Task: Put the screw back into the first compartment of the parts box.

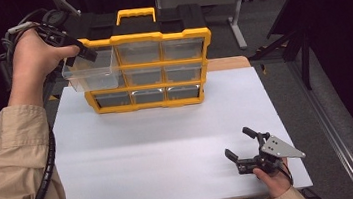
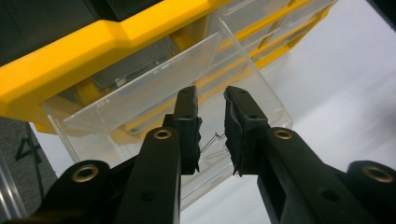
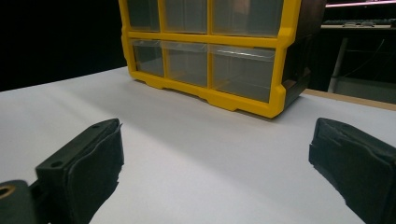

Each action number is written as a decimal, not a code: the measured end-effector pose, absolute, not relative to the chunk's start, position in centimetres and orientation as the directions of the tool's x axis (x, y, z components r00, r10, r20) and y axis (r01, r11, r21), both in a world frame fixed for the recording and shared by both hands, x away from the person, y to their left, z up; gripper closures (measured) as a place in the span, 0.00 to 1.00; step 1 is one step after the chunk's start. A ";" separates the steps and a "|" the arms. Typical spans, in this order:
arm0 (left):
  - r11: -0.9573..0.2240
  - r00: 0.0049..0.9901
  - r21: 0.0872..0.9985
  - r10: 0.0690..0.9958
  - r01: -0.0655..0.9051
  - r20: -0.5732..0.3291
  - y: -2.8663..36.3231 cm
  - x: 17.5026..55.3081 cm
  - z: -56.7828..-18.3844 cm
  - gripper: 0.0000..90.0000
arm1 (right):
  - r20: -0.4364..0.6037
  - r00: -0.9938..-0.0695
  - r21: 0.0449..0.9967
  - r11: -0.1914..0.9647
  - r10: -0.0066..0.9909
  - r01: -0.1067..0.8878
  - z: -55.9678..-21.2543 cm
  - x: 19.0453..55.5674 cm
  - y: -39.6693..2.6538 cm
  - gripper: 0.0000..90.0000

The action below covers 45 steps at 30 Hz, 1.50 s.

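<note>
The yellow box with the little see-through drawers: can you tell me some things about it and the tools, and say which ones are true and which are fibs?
1. The top left drawer sticks out of the yellow box. True.
2. The left tool is squeezing the drawer's wall tight. False: in the left gripper view its pads stand a little apart, with a gap between them.
3. The right tool is holding a drawer. False: it is open and rests over the white table, with nothing between its jaws.
4. The yellow box stands at the far side of the table. True.
5. The pulled-out drawer is full of screws. False: it looks nearly empty.
</note>
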<state>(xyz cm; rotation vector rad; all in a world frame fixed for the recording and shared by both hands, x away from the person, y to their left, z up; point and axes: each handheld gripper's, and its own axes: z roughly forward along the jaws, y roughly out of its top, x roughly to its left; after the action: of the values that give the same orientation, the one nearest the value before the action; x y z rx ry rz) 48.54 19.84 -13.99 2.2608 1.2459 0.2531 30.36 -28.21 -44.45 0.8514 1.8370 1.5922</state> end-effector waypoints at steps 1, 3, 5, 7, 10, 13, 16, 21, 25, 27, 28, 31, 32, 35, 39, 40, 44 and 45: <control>-0.424 0.560 0.544 0.822 0.724 -0.104 19.9 48.4 -13.9 0.81 | -0.001 -0.642 0.990 0.089 0.767 0.106 -44.4 30.3 -28.2 0.04; -0.426 0.559 0.538 0.823 0.728 -0.105 19.8 48.1 -13.8 0.75 | -0.009 -0.643 0.990 0.097 0.765 0.102 -44.4 30.4 -28.2 0.04; -0.435 0.569 0.533 0.815 0.726 -0.110 19.7 47.6 -13.6 0.71 | -0.009 -0.644 0.990 0.098 0.765 0.102 -44.4 30.4 -28.2 0.04; -0.437 0.580 0.536 0.805 0.722 -0.125 19.7 47.2 -13.5 0.67 | -0.012 -0.644 0.990 0.100 0.765 0.101 -44.5 30.4 -28.2 0.04; -0.438 0.583 0.535 0.801 0.722 -0.132 19.7 46.4 -13.6 0.59 | -0.009 -0.644 0.990 0.096 0.765 0.100 -44.4 30.4 -28.2 0.04; -0.451 0.597 0.538 0.792 0.712 -0.126 19.8 45.5 -13.6 0.55 | -0.021 -0.645 0.989 0.109 0.764 0.096 -44.4 30.4 -28.2 0.04; -0.457 0.608 0.543 0.784 0.705 -0.130 19.9 44.7 -13.6 0.47 | -0.010 -0.644 0.990 0.098 0.765 0.100 -44.4 30.4 -28.1 0.04; -0.484 0.634 0.542 0.763 0.687 -0.123 19.6 43.0 -14.1 0.35 | -0.018 -0.643 0.989 0.108 0.766 0.100 -44.5 30.4 -28.1 0.04; -0.497 0.660 0.556 0.740 0.666 -0.130 19.5 41.8 -15.0 0.27 | -0.022 -0.641 0.990 0.108 0.767 0.095 -44.3 30.4 -28.1 0.04; -0.505 0.669 0.562 0.733 0.656 -0.122 19.4 41.3 -15.5 0.25 | -0.016 -0.642 0.989 0.104 0.766 0.100 -44.4 30.4 -28.0 0.04; -0.506 0.671 0.560 0.730 0.656 -0.128 19.4 41.1 -15.7 0.24 | -0.020 -0.643 0.989 0.108 0.765 0.098 -44.4 30.4 -28.0 0.04; -0.522 0.690 0.567 0.714 0.638 -0.119 19.2 40.4 -16.8 0.21 | -0.021 -0.643 0.990 0.107 0.765 0.096 -44.4 30.4 -28.1 0.04; -0.518 0.691 0.571 0.713 0.637 -0.124 19.2 40.2 -17.3 0.20 | -0.022 -0.643 0.990 0.107 0.766 0.095 -44.4 30.4 -28.1 0.04; -0.529 0.700 0.571 0.704 0.629 -0.119 19.0 39.7 -18.9 0.20 | -0.023 -0.643 0.990 0.107 0.765 0.092 -44.3 30.4 -28.1 0.04; -0.537 0.707 0.573 0.698 0.619 -0.109 19.0 39.4 -20.6 0.19 | -0.022 -0.644 0.989 0.109 0.765 0.096 -44.4 30.4 -28.0 0.04; -0.537 0.708 0.576 0.698 0.617 -0.107 18.9 39.3 -21.0 0.19 | -0.024 -0.644 0.989 0.111 0.765 0.095 -44.4 30.4 -28.0 0.04; -0.553 0.717 0.570 0.690 0.608 -0.096 18.8 39.0 -23.2 0.16 | -0.021 -0.644 0.989 0.108 0.765 0.096 -44.4 30.4 -28.0 0.04; -0.549 0.726 0.578 0.678 0.604 -0.116 18.9 38.9 -24.6 0.16 | -0.021 -0.644 0.989 0.108 0.765 0.096 -44.4 30.3 -28.0 0.04</control>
<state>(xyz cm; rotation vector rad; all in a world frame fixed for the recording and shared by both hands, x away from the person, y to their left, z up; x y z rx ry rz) 38.88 18.86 -24.57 2.3254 0.9669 0.1604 30.34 -28.01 -44.38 0.8370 1.8430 1.5793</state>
